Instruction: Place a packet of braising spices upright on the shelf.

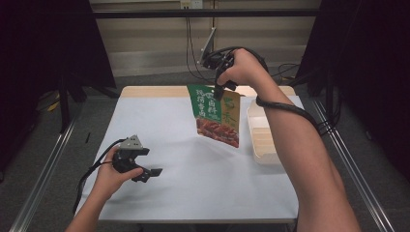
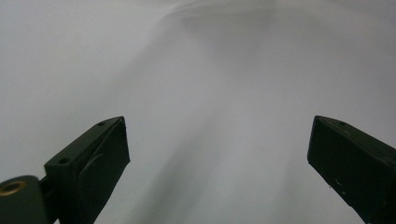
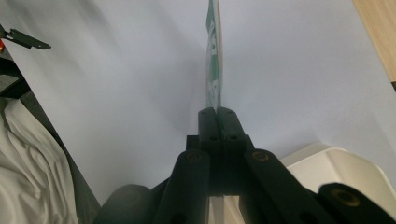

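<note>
Green pouch [image 1: 217,115]: we hold it lifted by its top edge in right gripper [image 1: 220,92], jaws clamped.
Left gripper [image 1: 151,173]: jaws wide, idle on tabletop [image 1: 183,183].
Left to do: we judge, put it in tray [image 1: 261,140].

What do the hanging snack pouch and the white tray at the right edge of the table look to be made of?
The snack pouch looks like thin printed plastic film, slightly glossy: seen edge-on in the right gripper view it is almost flat, hanging from the right gripper. The tray appears to be moulded white plastic or foam, matte, with rounded corners; which one is unclear.
</note>
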